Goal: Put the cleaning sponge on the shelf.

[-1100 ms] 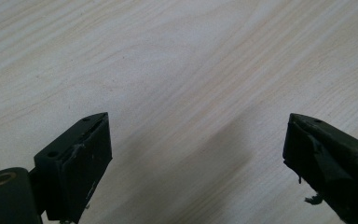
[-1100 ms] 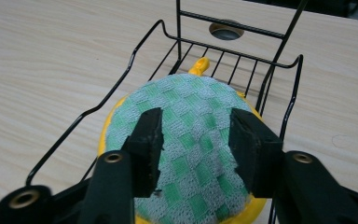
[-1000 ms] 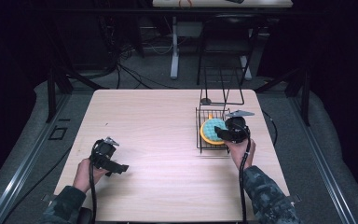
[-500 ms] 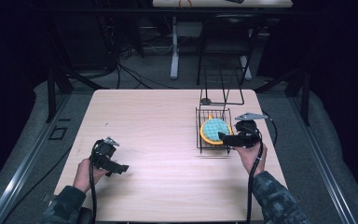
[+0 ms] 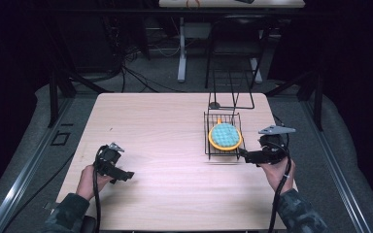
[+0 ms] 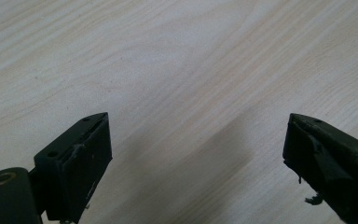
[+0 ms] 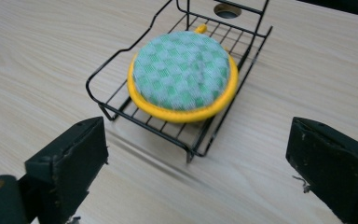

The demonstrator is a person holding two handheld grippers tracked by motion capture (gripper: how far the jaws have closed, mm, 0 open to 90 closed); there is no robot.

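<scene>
The right hand-held gripper (image 5: pixel 246 155), jaws just opened wide and empty, should back straight off the pad (image 5: pixel 225 136) in the rack (image 5: pixel 208 145) near the table's right edge; the left hand-held gripper (image 5: pixel 121 174) rests open, empty.

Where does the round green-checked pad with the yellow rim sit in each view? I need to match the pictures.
High view: the pad lies right of centre, inside the black wire rack, just ahead of the right gripper.
Right gripper view: the pad is upper centre, beyond the open jaws.
Left gripper view: bare tabletop between open jaws.
Shared landmark: the wire rack.
</scene>
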